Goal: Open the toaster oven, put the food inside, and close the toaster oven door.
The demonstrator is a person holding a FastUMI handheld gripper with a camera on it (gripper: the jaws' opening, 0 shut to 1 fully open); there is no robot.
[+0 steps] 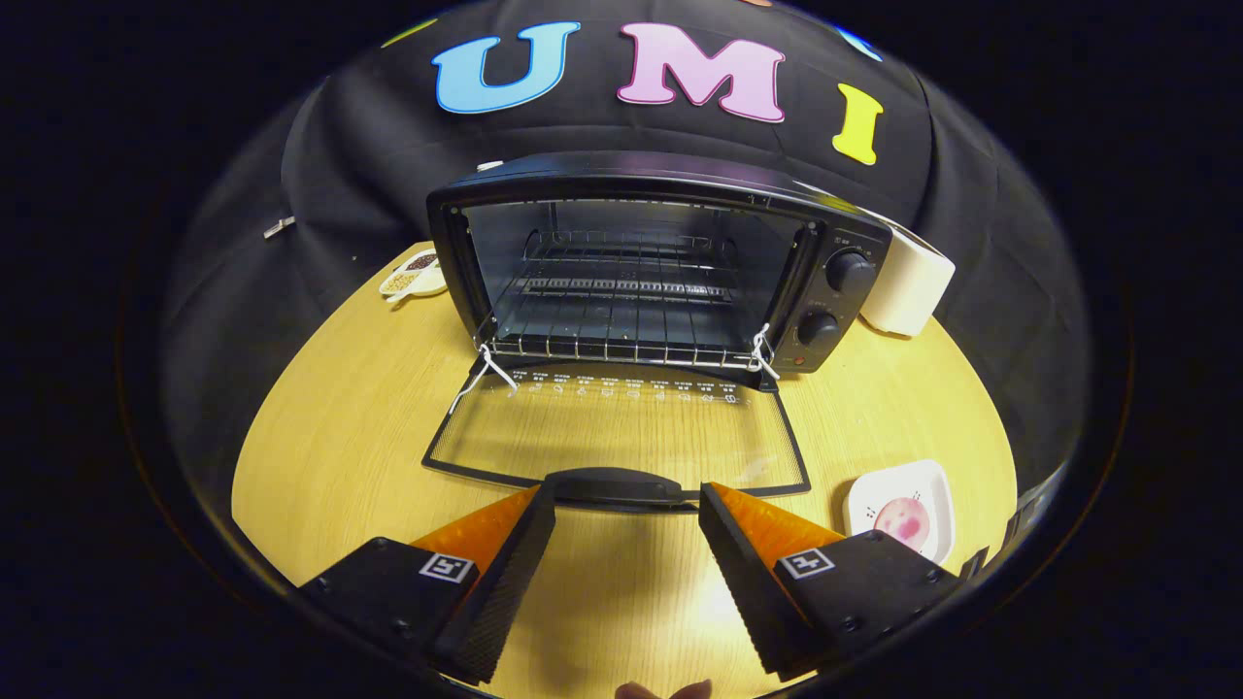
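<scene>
A black toaster oven (pixel 845 291) stands on the round wooden table (pixel 330 408) with its glass door (pixel 621 432) folded down flat toward me. Inside, the wire rack (pixel 621 330) is bare. The door's black handle (pixel 621 485) lies just ahead of my fingertips. My gripper (pixel 626 500) is open, its orange and black fingers (pixel 505 553) spread wide with nothing between them. The food, a pink round piece (pixel 905 519), rests on a small white square plate (pixel 934 483) to the right of the right finger, beside the door.
A small white dish of seeds (pixel 413 274) sits left of the oven at the back. A white cylinder-shaped object (pixel 908 283) stands behind the oven's right side. Black cloth walls the booth all round. Fingertips of a hand (pixel 660 690) show at the near table edge.
</scene>
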